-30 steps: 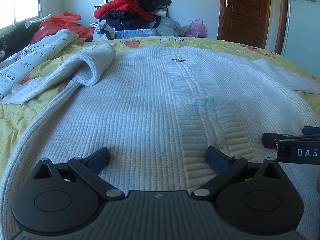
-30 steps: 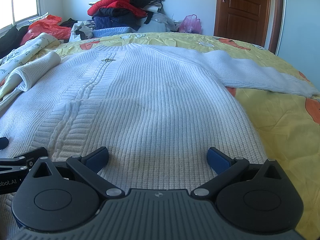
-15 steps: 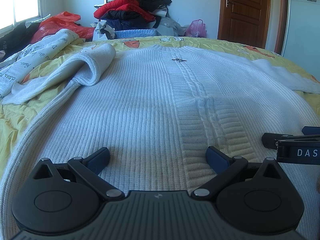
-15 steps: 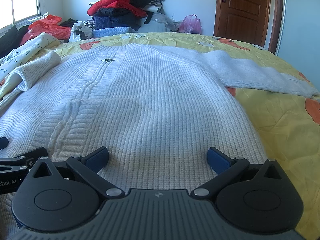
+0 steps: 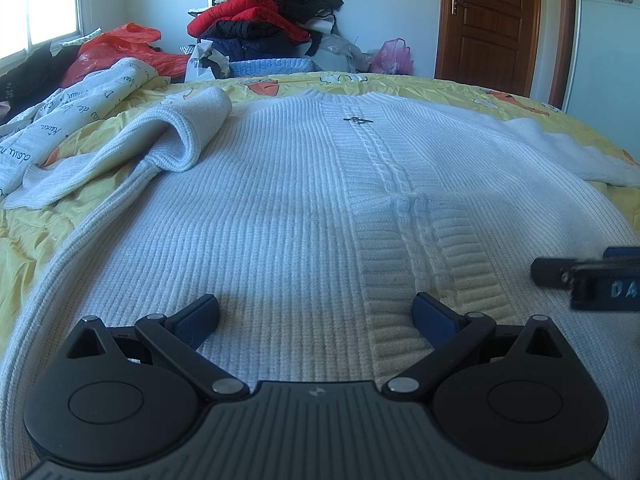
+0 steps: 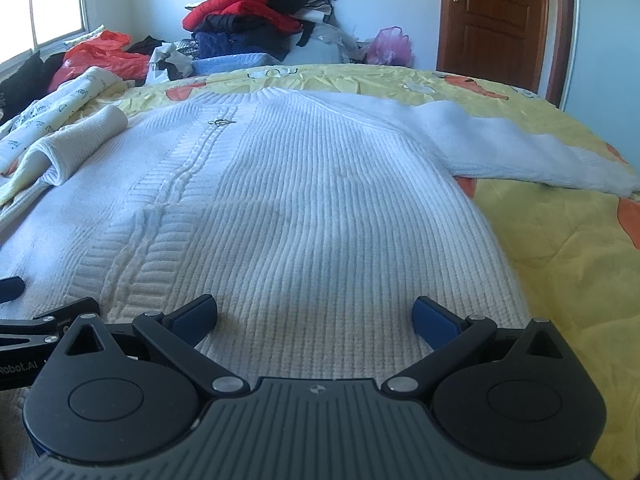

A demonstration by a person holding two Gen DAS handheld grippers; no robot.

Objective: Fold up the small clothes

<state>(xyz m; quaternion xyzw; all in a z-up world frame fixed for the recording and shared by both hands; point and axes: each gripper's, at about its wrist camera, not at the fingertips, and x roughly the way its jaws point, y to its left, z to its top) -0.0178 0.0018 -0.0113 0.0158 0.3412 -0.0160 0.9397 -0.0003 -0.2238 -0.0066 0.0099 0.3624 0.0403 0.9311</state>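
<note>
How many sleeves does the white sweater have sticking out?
2. One sleeve lies folded over on the sweater's left side; the other sleeve stretches straight out to the right across the yellow bedspread.

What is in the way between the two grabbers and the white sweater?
Nothing visible. The left gripper and right gripper are both open, low over the near part of the white sweater, which lies spread out on the yellow bedspread. Only knit shows between their fingers.
</note>
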